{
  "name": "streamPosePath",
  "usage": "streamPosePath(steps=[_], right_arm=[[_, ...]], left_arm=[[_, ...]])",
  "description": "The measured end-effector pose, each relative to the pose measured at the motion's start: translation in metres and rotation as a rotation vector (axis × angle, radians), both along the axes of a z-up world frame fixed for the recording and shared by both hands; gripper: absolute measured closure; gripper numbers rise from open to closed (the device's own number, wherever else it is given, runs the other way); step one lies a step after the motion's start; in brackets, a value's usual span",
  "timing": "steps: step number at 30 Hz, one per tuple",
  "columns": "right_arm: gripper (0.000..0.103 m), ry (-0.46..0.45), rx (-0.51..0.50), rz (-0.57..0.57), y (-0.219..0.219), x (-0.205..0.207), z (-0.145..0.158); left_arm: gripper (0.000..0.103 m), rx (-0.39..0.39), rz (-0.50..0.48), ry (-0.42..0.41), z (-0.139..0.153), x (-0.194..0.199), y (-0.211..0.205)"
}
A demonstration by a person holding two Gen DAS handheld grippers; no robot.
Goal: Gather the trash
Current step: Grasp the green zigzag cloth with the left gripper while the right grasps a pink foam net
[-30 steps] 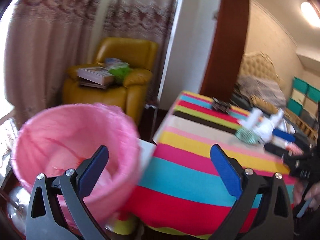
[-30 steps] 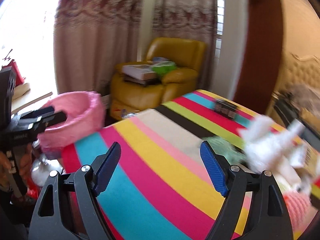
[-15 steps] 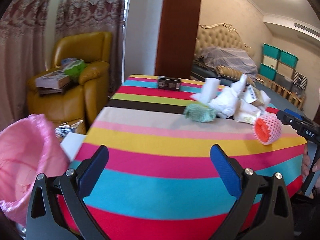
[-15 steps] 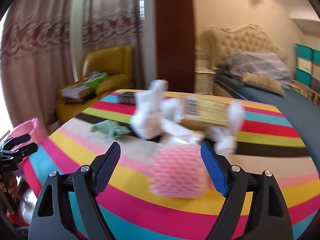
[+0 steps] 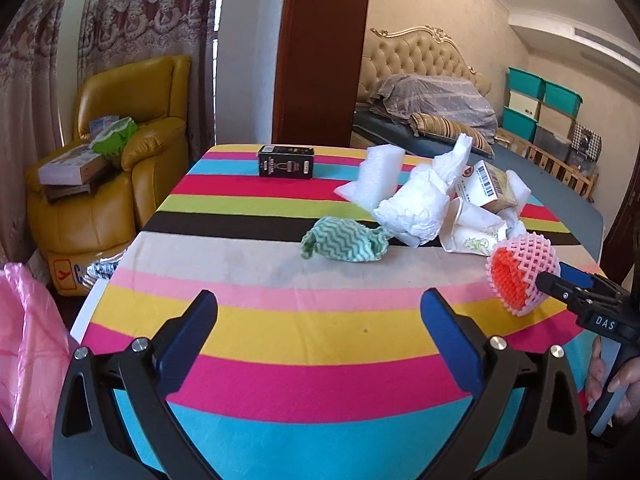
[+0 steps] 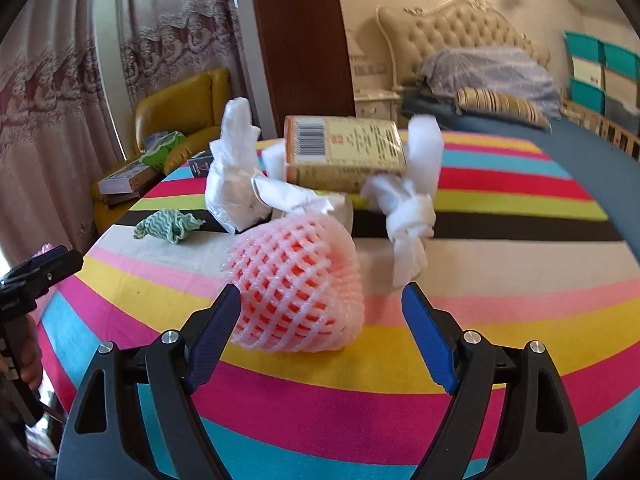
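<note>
Currently on the striped counter [image 5: 280,320], listed left to right.

Pink bin bag [image 5: 28,344]: at the counter's left edge, seen only in the left wrist view.

Left gripper [image 5: 318,320]: fingers spread, empty, held above the near stripes.

Green zigzag cloth [image 5: 344,240]: crumpled, soft, likely very light; take by the bunched middle.

Black box [image 5: 285,162]: stands at the far edge, well apart from the heap; looks stiff.

White crumpled wrappings [image 5: 416,204]: heaped, thin; probably crush under any pinch.

Barcode carton [image 6: 344,152]: rests tilted on the heap; rigid flat faces suit a grip across its narrow sides.

Pink foam fruit net [image 6: 296,288]: nearest item to the right gripper [image 6: 320,320], which is spread wide with the net just ahead of its fingers, not yet enclosed. Judged light, springy, non-slip; pinch across its belly.

View notes: the right wrist view shows the net's mesh and the knotted white strip [image 6: 408,216] plainly, though slightly blurred; the left wrist view alone shows the net's open orange mouth facing left.
</note>
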State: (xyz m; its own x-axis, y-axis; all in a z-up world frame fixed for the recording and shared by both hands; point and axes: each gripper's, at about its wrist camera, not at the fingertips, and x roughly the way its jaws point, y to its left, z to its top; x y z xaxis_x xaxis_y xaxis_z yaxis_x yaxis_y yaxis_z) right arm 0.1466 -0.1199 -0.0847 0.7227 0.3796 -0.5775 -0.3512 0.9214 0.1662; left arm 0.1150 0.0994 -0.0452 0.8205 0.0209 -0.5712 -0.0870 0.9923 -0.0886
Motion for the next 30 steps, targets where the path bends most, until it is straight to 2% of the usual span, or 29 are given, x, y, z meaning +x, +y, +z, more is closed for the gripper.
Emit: streamPosePath(steps=[1, 4, 6, 7, 14, 15, 22, 28, 30], right_arm=[[0.025, 0.001, 0.007, 0.002, -0.001, 0.0, 0.0], [0.035, 0.014, 0.004, 0.032, 0.003, -0.001, -0.003], [0.049, 0.025, 0.002, 0.058, 0.008, -0.003, -0.005], [0.049, 0.023, -0.004, 0.062, 0.009, -0.004, -0.005], [0.068, -0.021, -0.016, 0.079, 0.013, -0.014, -0.002], [0.076, -0.028, -0.014, 0.078, 0.013, -0.015, -0.001], [0.079, -0.04, -0.014, 0.086, 0.014, -0.019, -0.001], [0.08, -0.039, -0.007, 0.09, 0.011, -0.019, -0.001], [0.081, -0.041, -0.003, 0.087, 0.01, -0.02, -0.001]], left_arm=[[0.005, 0.004, -0.003, 0.0, 0.0, 0.002, -0.001], [0.005, 0.015, -0.014, 0.005, 0.0, 0.013, -0.006], [0.005, 0.017, -0.018, 0.009, -0.001, 0.018, -0.008], [0.005, 0.016, -0.02, 0.012, -0.001, 0.022, -0.009], [0.005, 0.008, -0.016, 0.047, -0.008, 0.051, -0.011], [0.005, 0.008, -0.017, 0.053, -0.009, 0.056, -0.01], [0.009, 0.005, 0.019, 0.128, -0.019, 0.105, -0.006], [0.024, 0.029, 0.012, 0.204, -0.033, 0.141, -0.009], [0.045, 0.024, -0.007, 0.226, -0.038, 0.147, -0.012]])
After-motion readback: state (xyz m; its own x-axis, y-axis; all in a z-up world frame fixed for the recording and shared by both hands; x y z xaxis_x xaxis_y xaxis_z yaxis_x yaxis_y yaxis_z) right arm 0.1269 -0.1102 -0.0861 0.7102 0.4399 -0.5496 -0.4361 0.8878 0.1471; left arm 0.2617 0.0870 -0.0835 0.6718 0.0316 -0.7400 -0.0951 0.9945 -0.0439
